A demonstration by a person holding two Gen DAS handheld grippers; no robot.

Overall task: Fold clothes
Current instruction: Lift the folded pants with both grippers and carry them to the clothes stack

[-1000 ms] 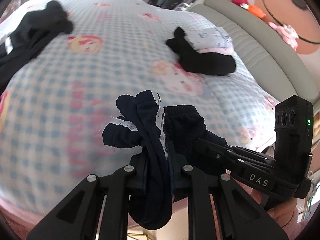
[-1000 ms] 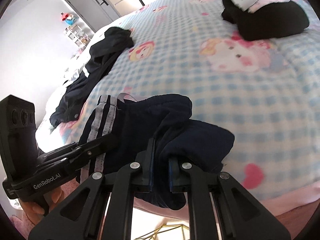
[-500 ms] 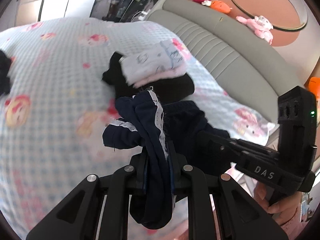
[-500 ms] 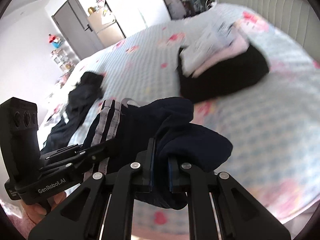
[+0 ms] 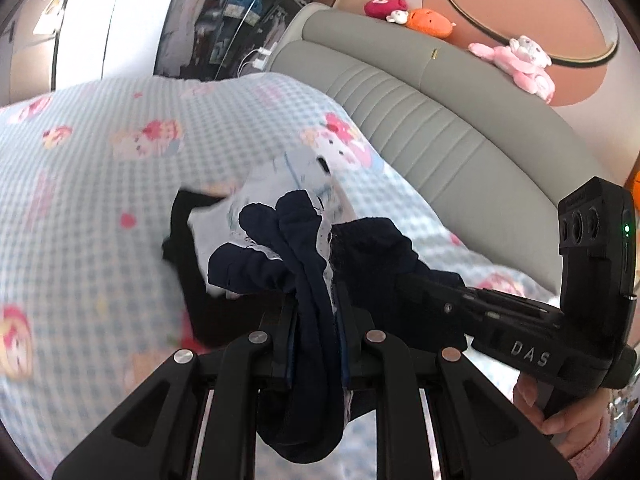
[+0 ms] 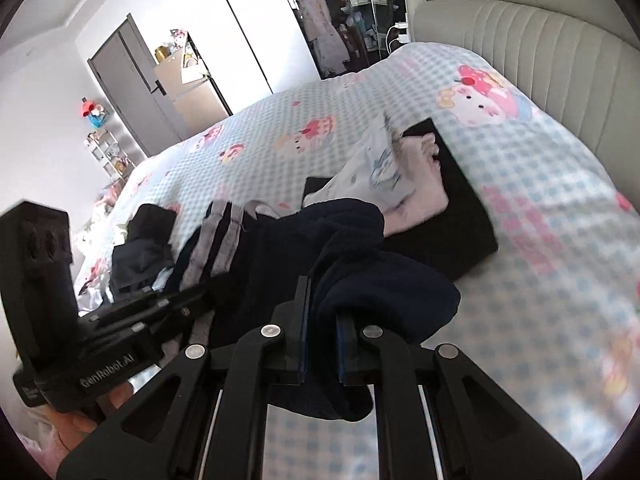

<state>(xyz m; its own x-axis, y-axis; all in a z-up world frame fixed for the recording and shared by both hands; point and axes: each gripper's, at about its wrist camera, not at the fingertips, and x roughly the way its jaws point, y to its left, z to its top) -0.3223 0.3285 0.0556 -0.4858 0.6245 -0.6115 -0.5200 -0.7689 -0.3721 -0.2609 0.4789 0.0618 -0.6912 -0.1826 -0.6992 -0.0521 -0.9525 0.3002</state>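
Both grippers hold one folded navy garment with grey side stripes point(image 6: 280, 256) in the air over the bed. My left gripper point(image 5: 314, 332) is shut on one bunched end of the navy garment point(image 5: 304, 264). The other end sits pinched in my right gripper point(image 6: 320, 320), also seen in the left wrist view as the right gripper point(image 5: 448, 300). Just beyond the garment lies a stack of folded clothes point(image 6: 440, 200), black at the bottom with pale printed pieces on top. The garment hides part of the stack of folded clothes point(image 5: 248, 216) in the left wrist view.
The bed wears a blue checked cover with cartoon prints point(image 6: 540, 240). A grey padded headboard point(image 5: 440, 128) rises right behind the stack. Dark unfolded clothes point(image 6: 140, 248) lie further down the bed. Plush toys point(image 5: 516, 60) sit above the headboard.
Both grippers have carried the navy garment toward the head of the bed, and the folded stack is now much closer, directly behind the garment. Grips are unchanged.
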